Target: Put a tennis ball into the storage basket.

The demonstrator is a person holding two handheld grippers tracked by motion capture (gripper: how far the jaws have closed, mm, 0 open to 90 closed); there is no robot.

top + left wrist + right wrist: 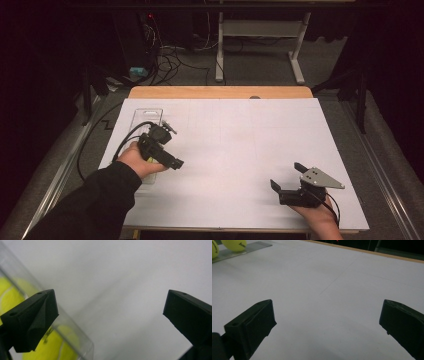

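High view puts the left hand-held gripper at nine o'clock, jaws spread and pinching nothing, just beside the clear tube of yellow tennis balls, probably lining up a grasp. At five o'clock the right hand-held gripper waits, likewise spread and empty. White sheeting covers the tabletop; beyond it, a dark room with floor cables.

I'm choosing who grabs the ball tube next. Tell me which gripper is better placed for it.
Left. The left gripper hangs open right beside the clear tube of tennis balls. The right gripper, also open, sits across the white table.
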